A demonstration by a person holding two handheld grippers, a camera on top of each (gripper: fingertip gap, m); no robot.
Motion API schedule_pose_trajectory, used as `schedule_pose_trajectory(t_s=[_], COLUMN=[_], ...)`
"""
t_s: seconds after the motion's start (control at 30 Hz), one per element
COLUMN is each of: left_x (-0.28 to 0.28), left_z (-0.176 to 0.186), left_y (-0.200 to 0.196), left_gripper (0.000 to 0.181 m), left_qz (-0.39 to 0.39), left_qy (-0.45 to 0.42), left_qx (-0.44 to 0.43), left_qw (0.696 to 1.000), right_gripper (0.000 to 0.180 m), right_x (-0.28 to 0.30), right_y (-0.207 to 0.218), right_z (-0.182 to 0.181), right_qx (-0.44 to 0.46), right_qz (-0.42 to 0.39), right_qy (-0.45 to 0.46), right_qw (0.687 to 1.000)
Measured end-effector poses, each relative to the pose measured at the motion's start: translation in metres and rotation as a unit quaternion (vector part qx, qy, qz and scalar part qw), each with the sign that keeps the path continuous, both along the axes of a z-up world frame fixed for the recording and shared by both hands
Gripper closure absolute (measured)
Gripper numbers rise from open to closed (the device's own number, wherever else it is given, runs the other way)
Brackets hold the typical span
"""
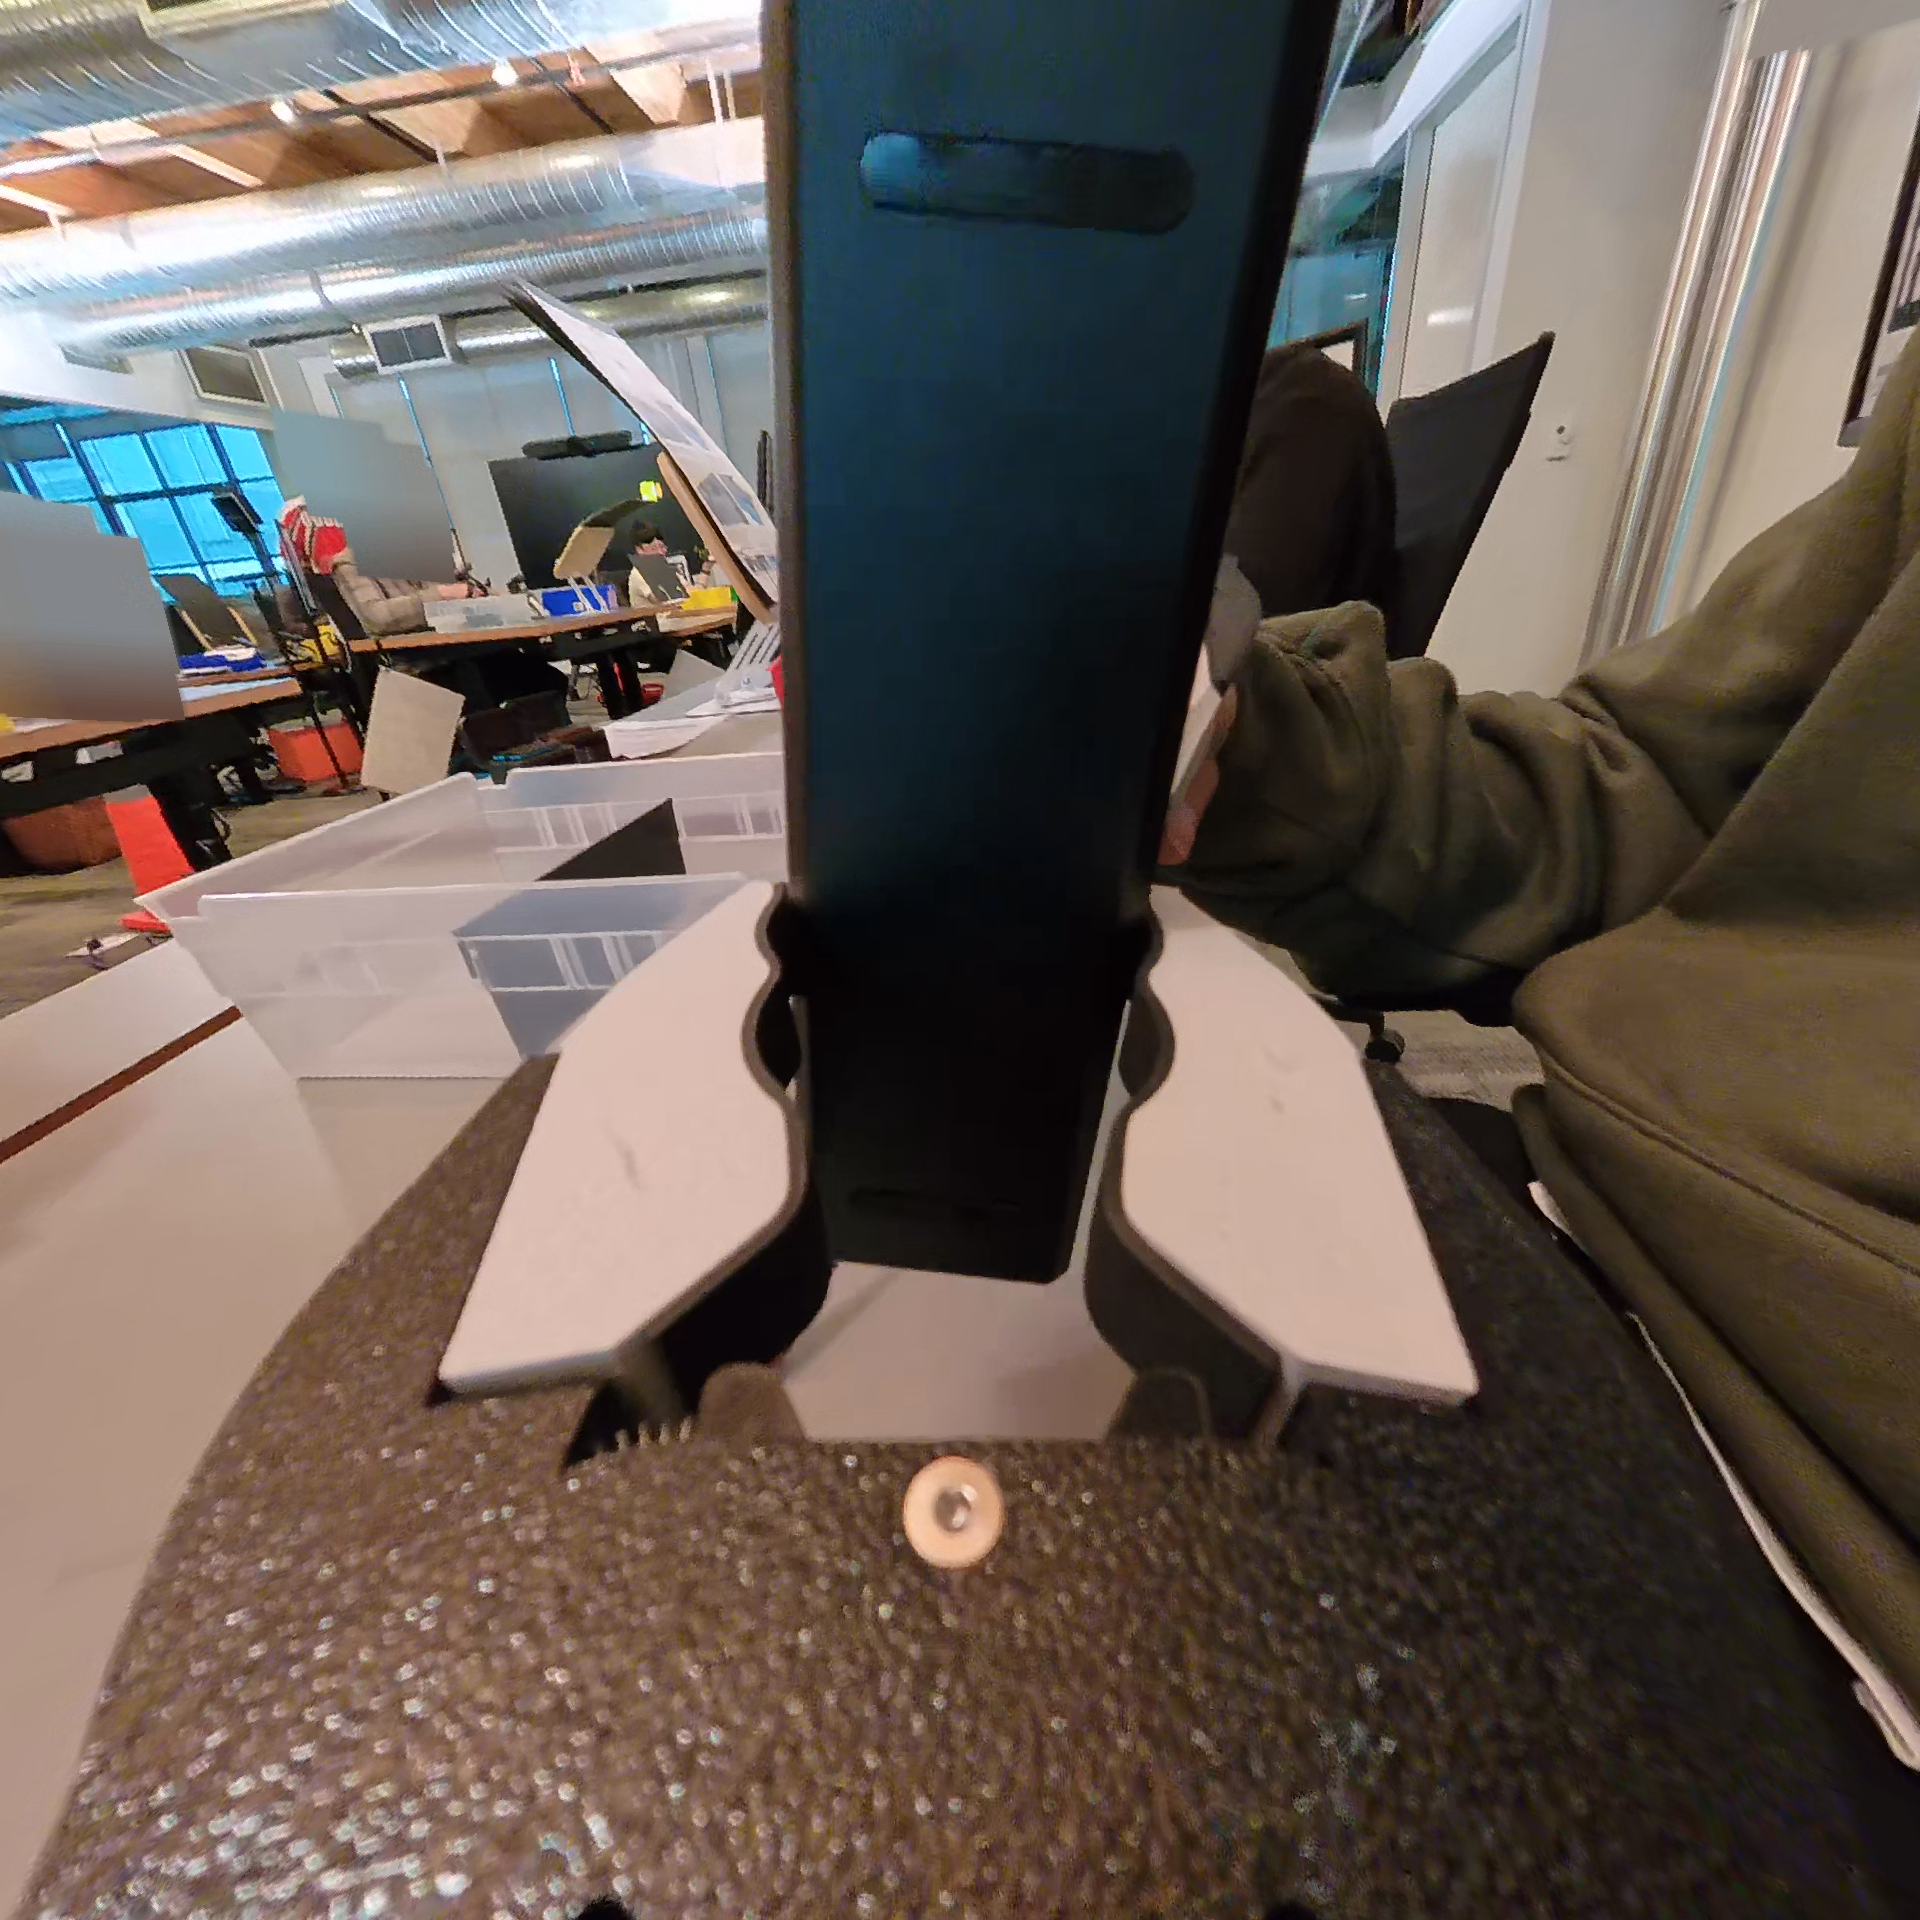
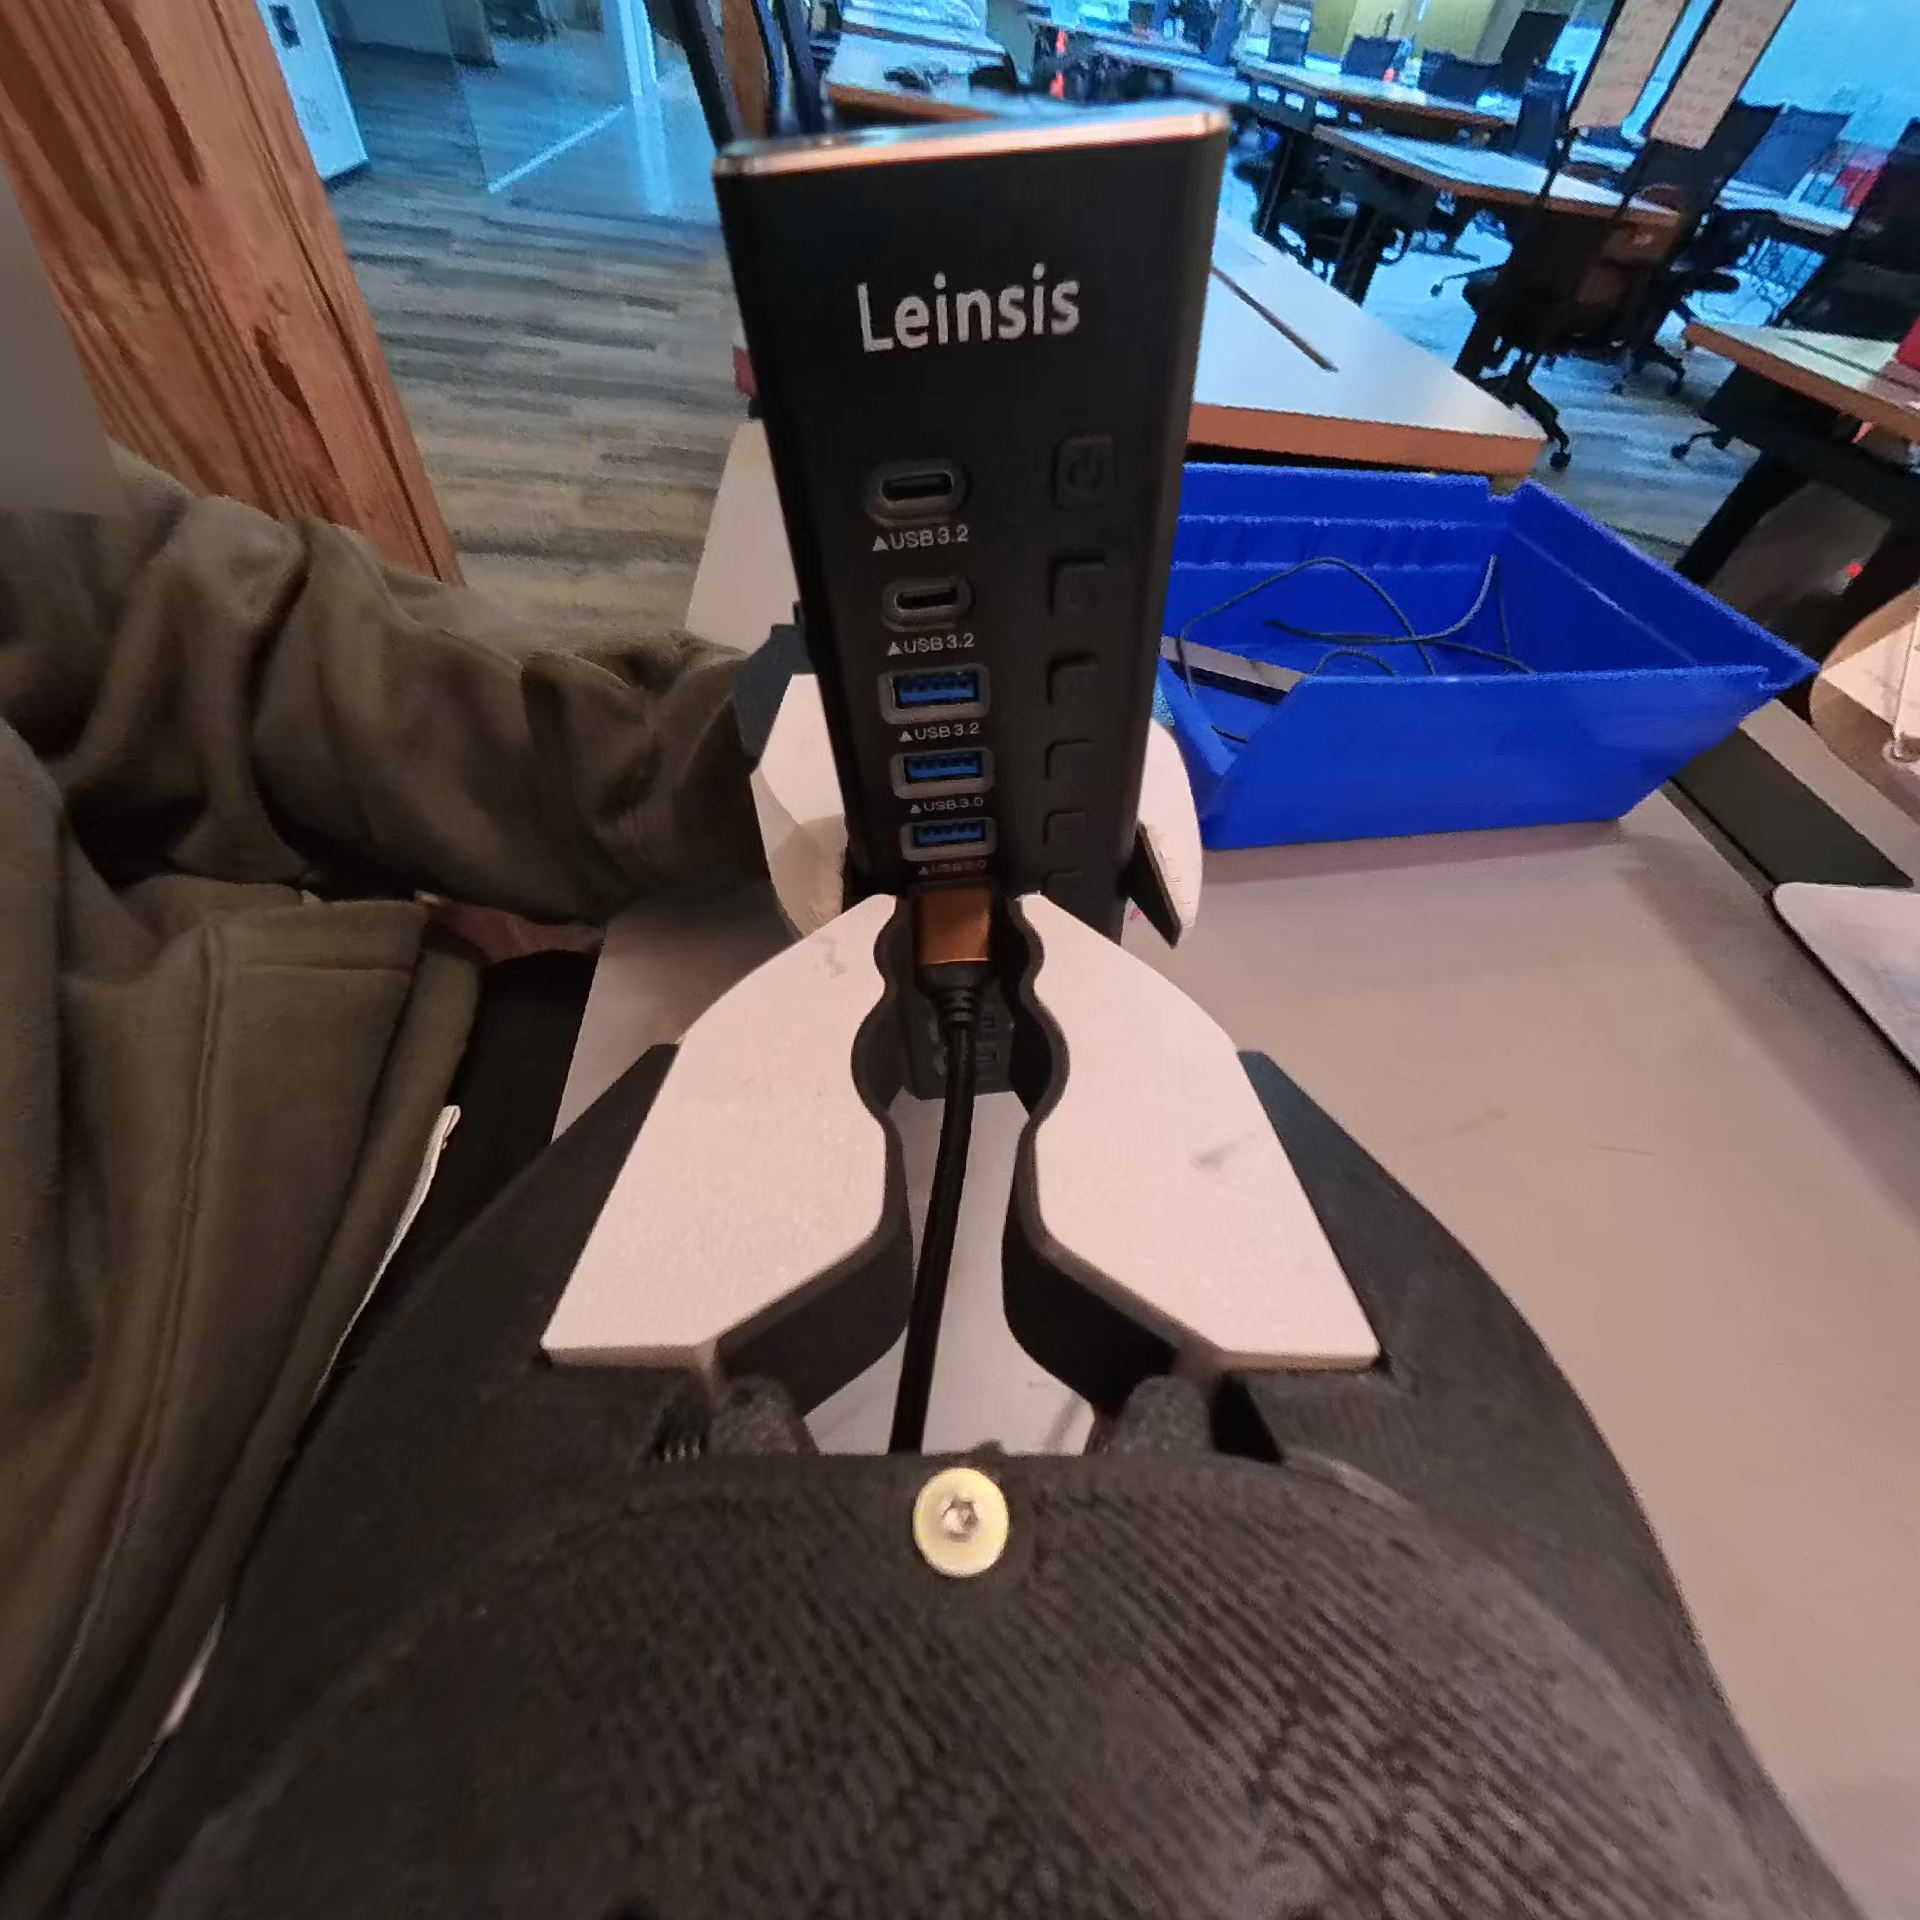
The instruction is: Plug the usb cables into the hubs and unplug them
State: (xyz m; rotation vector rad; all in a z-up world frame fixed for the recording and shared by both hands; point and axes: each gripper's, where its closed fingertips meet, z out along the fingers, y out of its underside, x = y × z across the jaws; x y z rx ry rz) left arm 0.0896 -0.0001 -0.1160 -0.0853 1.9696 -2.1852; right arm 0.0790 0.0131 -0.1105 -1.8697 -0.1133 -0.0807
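A black USB hub (image 2: 966, 416) stands upright, its row of ports facing the right wrist view. My left gripper (image 1: 961, 935) is shut on the hub's lower part and shows its plain back (image 1: 1029, 520). The left gripper's white fingers (image 2: 800, 810) show on either side of the hub in the right wrist view. My right gripper (image 2: 956, 914) is shut on a copper-coloured USB plug (image 2: 951, 935). The plug's tip meets the hub just below the lowest blue port (image 2: 948, 836); how deep it sits is hidden. Its black cable (image 2: 935, 1195) runs back between my fingers.
A blue bin (image 2: 1558, 748) with loose cables sits right of the hub on the grey table (image 2: 1507, 1143). Clear plastic bins (image 1: 343, 956) stand beyond the left gripper. A person's olive sleeve (image 1: 1455, 790) reaches in; a wooden post (image 2: 208, 260) stands at left. The grippers are tip to tip, or close to it.
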Motion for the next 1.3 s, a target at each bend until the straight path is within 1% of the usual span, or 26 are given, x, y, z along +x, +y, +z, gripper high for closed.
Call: schedule_pose_trajectory(t_s=[0.13, 0.27, 0.4, 0.47, 0.57, 0.63, 0.7, 0.8, 0.9, 0.97, 1.0, 1.03, 1.07, 1.1, 1.13, 1.17, 1.23, 1.3], left_x=[-0.001, 0.003, 0.003, 0.003, -0.001, -0.002, -0.002, -0.001, 0.0, 0.001, 0.002, 0.01, 0.019, 0.023, 0.022, 0.016, 0.01, 0.007], left_z=[0.002, -0.004, -0.002, 0.003, 0.003, 0.0, 0.003, 0.002, 0.004, 0.002, 0.003, 0.011, 0.022, 0.031, 0.038, 0.044, 0.051, 0.052], left_y=[0.001, -0.001, 0.0, 0.001, 0.0, -0.003, -0.004, -0.005, -0.002, 0.001, 0.007, 0.024, 0.047, 0.064, 0.069, 0.067, 0.061, 0.06], left_gripper=[0.121, 0.12, 0.121, 0.121, 0.121, 0.121, 0.121, 0.12, 0.12, 0.121, 0.12, 0.121, 0.12, 0.121, 0.121, 0.121, 0.121, 0.121], left_qz=[-0.006, -0.001, -0.007, -0.011, -0.016, -0.014, -0.021, -0.014, -0.016, -0.017, -0.015, 0.001, 0.026, 0.043, 0.047, 0.038, 0.04, 0.032], left_qy=[-0.002, 0.005, 0.011, 0.015, 0.008, 0.007, 0.017, 0.013, 0.018, 0.021, 0.025, 0.035, 0.044, 0.036, 0.025, 0.011, -0.02, -0.02], left_qx=[-0.014, -0.007, -0.024, -0.037, -0.023, -0.011, -0.02, -0.009, -0.019, -0.022, -0.035, -0.073, -0.114, -0.129, -0.132, -0.123, -0.109, -0.088], left_qw=[1.0, 1.0, 1.0, 0.999, 1.0, 1.0, 0.999, 1.0, 1.0, 0.999, 0.999, 0.997, 0.992, 0.99, 0.99, 0.992, 0.993, 0.995], right_gripper=[0.163, 0.163, 0.163, 0.163, 0.163, 0.163, 0.163, 0.163, 0.163, 0.163, 0.163, 0.164, 0.164, 0.164, 0.164, 0.164, 0.164, 0.164], right_x=[0.0, 0.004, 0.005, 0.004, 0.0, 0.001, 0.001, 0.002, 0.003, 0.004, 0.01, 0.032, 0.046, 0.039, 0.038, 0.046, 0.056, 0.056], right_y=[0.0, -0.002, 0.0, 0.001, -0.002, -0.005, -0.005, -0.007, -0.004, -0.003, -0.012, -0.031, -0.046, -0.051, -0.057, -0.066, -0.087, -0.114], right_z=[0.001, -0.006, -0.002, 0.002, 0.0, -0.002, 0.001, 0.0, 0.001, -0.005, -0.01, -0.011, 0.005, 0.031, 0.058, 0.075, 0.09, 0.119], right_qx=[-0.023, -0.039, -0.042, -0.032, -0.042, -0.056, -0.042, -0.051, -0.041, -0.057, -0.092, -0.124, -0.091, -0.011, 0.066, 0.102, 0.088, 0.127], right_qz=[-0.021, -0.026, -0.033, -0.029, -0.013, -0.014, -0.009, -0.008, -0.011, -0.022, -0.043, -0.104, -0.141, -0.115, -0.103, -0.13, -0.182, -0.225], right_qy=[-0.002, 0.012, -0.015, -0.017, 0.0, -0.016, -0.007, -0.013, 0.008, -0.002, -0.025, -0.073, -0.075, -0.018, 0.01, -0.013, -0.095, -0.166], right_qw=[1.0, 0.999, 0.998, 0.999, 0.999, 0.998, 0.999, 0.999, 0.999, 0.998, 0.995, 0.984, 0.983, 0.993, 0.992, 0.986, 0.975, 0.952])
